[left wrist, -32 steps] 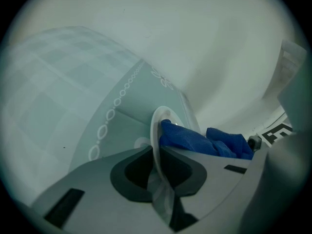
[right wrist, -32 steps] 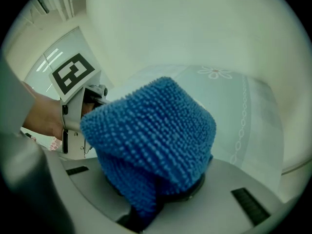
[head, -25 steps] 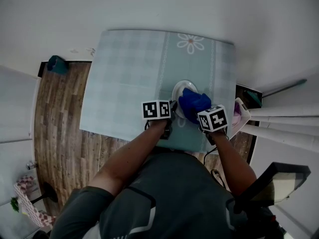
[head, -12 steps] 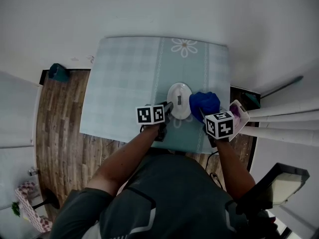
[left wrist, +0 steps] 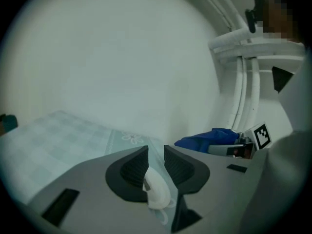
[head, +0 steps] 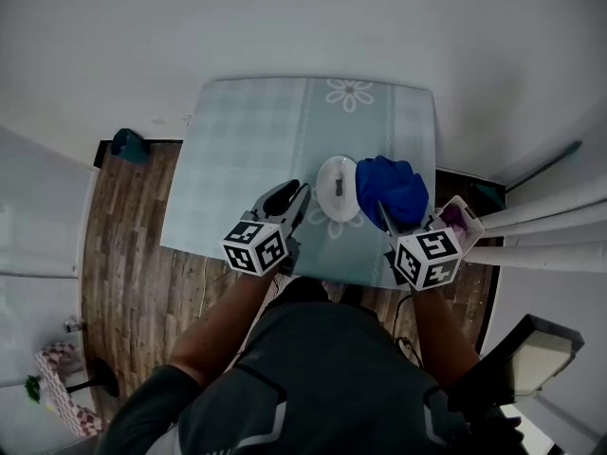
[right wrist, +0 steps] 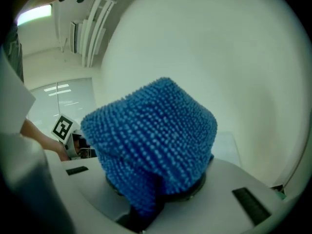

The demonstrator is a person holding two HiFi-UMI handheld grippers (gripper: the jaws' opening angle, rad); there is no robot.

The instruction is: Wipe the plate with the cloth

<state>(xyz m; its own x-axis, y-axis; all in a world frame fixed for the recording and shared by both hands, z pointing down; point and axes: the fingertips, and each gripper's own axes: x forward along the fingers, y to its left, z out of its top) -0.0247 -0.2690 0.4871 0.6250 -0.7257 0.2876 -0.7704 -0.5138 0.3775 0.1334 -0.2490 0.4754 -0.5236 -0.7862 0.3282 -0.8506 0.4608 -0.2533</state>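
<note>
The small white plate point(head: 337, 188) lies flat on the pale checked table point(head: 237, 150). My left gripper point(head: 294, 195) hangs above the table just left of the plate. Its jaws are opening, with a gap and nothing gripped. In the left gripper view the plate point(left wrist: 156, 191) shows below and between the jaws, apart from them. My right gripper point(head: 391, 224) is shut on the blue nubby cloth point(head: 391, 190), held up to the right of the plate. The bunched cloth point(right wrist: 156, 130) fills the right gripper view and hides the jaw tips.
A white-and-pink container point(head: 460, 221) sits at the table's right edge. White pipes point(head: 550, 227) run along the right side. A teal object point(head: 125, 145) lies on the wooden floor point(head: 123, 254) left of the table. A flower print point(head: 351, 93) marks the table's far side.
The cloth came off the plate to the right and rose. The left gripper let go of the plate's rim, rolled and lifted. Both grippers now hang higher above the table.
</note>
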